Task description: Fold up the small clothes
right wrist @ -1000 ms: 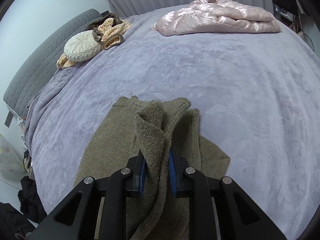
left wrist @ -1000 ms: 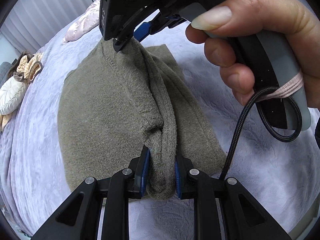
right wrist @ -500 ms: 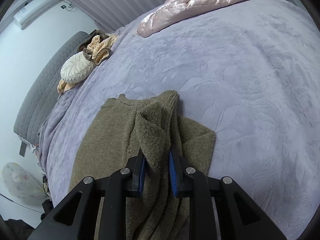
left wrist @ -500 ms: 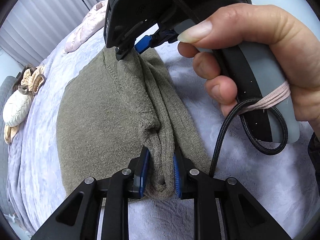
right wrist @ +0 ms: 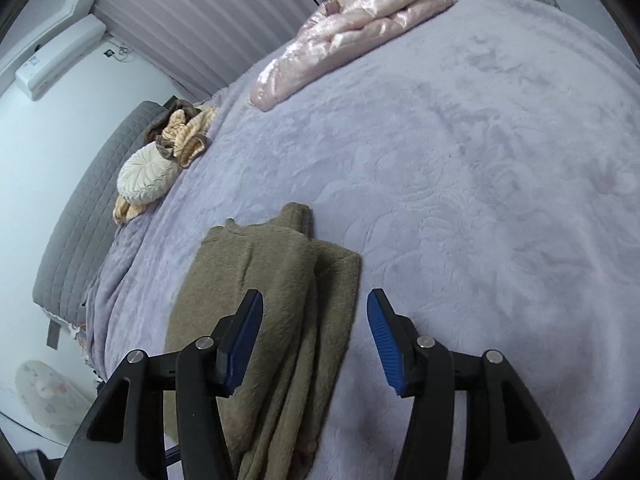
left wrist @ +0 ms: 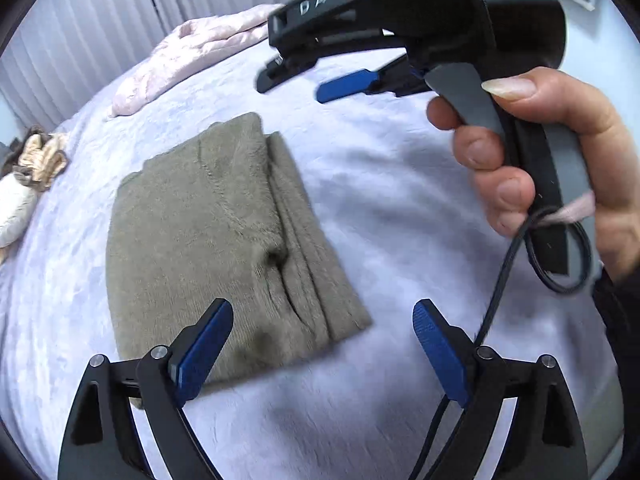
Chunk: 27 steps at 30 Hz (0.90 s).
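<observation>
White letters "DAS" read on the black body of the right gripper point(left wrist: 362, 80) in the left wrist view; no other writing legible. Olive knit sweater point(left wrist: 224, 240) lies flat on the lavender bed cover point(left wrist: 400, 200), one side folded over into a long layered strip along its right edge. Left gripper point(left wrist: 322, 344): fingers spread wide and opening, nothing between the blue pads; sweater's near hem sits behind the left finger point(left wrist: 200, 356), right finger is over bare cover. Right gripper in its own view point(right wrist: 314, 336): fingers parted about halfway and opening, pads not pressing anything; the folded strip of the sweater point(right wrist: 280, 304) runs below, between them and closer to the left finger. A hand point(left wrist: 560, 168) grips the right gripper's handle, black cable looped beside it. Further off on the bed: pink satin quilt point(right wrist: 352, 32), round cream pillow point(right wrist: 146, 174), peach and brown bundle point(right wrist: 184, 132), well apart from the sweater.
</observation>
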{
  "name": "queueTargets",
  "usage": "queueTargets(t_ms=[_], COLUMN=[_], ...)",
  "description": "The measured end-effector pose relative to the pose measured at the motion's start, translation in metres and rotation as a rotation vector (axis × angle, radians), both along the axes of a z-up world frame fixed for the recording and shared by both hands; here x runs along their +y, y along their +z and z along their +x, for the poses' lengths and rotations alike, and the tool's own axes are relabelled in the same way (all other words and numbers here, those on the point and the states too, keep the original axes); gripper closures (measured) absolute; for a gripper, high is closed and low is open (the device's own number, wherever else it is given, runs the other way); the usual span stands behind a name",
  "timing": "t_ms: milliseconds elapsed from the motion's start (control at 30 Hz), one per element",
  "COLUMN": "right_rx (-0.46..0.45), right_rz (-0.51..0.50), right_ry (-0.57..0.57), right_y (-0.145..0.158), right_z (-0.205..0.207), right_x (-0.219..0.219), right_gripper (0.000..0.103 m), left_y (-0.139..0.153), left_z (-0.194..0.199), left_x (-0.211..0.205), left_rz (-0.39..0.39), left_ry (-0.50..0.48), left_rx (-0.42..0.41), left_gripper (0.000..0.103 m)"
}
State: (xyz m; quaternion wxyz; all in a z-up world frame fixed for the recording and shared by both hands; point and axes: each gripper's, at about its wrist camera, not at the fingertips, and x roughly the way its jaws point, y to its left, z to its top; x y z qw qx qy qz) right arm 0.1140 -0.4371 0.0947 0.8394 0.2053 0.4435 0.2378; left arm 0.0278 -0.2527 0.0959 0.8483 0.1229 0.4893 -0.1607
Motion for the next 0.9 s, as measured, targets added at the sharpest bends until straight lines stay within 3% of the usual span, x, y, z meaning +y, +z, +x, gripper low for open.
queueTargets(t_ms=[67,167,300,400,433,500,533,700,800,900], right_rx=[-0.036,-0.009,0.025,0.070,0.075,0.079,0.085,0.060,0.098,0.127], right_rz=[0.016,-0.023,-0.129,-0.130,-0.124,-0.138,-0.158,-0.149,-0.148,-0.133], right_ry=[0.035,0.077,0.125,0.116,0.118,0.122,0.108,0.055,0.034,0.009], right_y=[0.015,0.014,-0.010,-0.027,-0.031,-0.036,-0.037,-0.025,-0.036,-0.047], right_z=[-0.013,-0.024,-0.040,-0.038,-0.039,-0.038,-0.038,-0.037,-0.031,-0.029], right_x=[0.006,0.029,0.065,0.082,0.086,0.093,0.092,0.074,0.064,0.060], right_gripper=[0.040,0.034,0.034,0.034,0.042,0.073,0.095,0.095,0.095,0.095], left_y=[0.008,0.011,0.001,-0.010,-0.015,-0.025,-0.030,-0.051,-0.063,-0.056], left_z=[-0.013,-0.015,0.008,0.026,0.031,0.034,0.036,0.028,0.026,0.014], left_x=[0.018,0.056,0.123,0.165,0.176,0.191,0.194,0.197,0.183,0.183], left_rz=[-0.057,-0.100,-0.184,-0.256,-0.292,-0.328,-0.352,-0.412,-0.374,-0.366], left_ry=[-0.013,0.056,0.242,0.355,0.379,0.432,0.438,0.423,0.383,0.376], left_rx=[-0.016,-0.018,0.029,0.061,0.076,0.112,0.135,0.205,0.254,0.233], left_gripper=[0.011,0.011,0.011,0.011,0.011,0.011,0.011,0.011,0.011,0.011])
